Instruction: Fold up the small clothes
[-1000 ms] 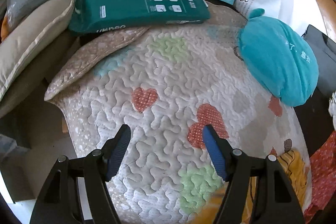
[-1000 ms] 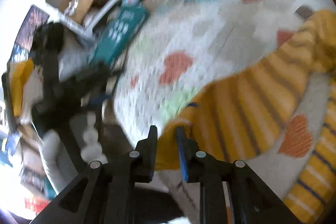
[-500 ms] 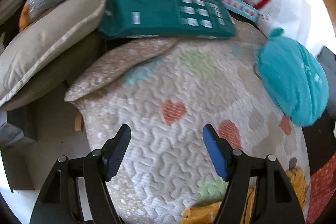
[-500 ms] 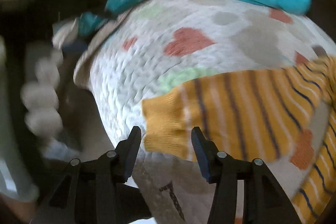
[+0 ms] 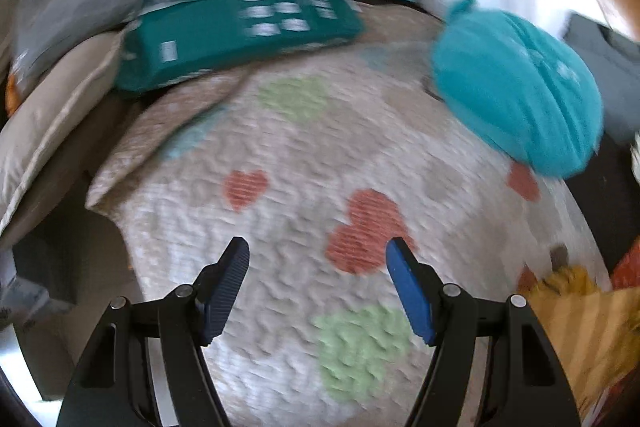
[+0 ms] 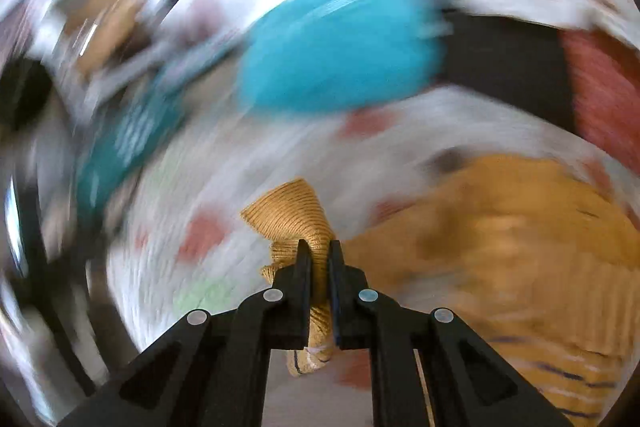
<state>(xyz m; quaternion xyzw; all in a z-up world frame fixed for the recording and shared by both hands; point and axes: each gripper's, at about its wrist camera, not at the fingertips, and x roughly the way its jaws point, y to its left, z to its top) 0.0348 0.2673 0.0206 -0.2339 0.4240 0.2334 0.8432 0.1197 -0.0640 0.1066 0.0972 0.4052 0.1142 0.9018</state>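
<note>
Now the right gripper [image 6: 318,247], open half a second ago, pinches the mustard-yellow striped knit garment's [image 6: 500,227] ribbed cuff [image 6: 290,211] above the heart-patterned quilted blanket [image 5: 320,187], starting a fold, while the left gripper [image 5: 316,255] hovers open.

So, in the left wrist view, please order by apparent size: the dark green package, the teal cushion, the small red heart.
1. dark green package
2. teal cushion, nearly as big; blur and different distances make this order unsure
3. small red heart, clearly smallest
</note>
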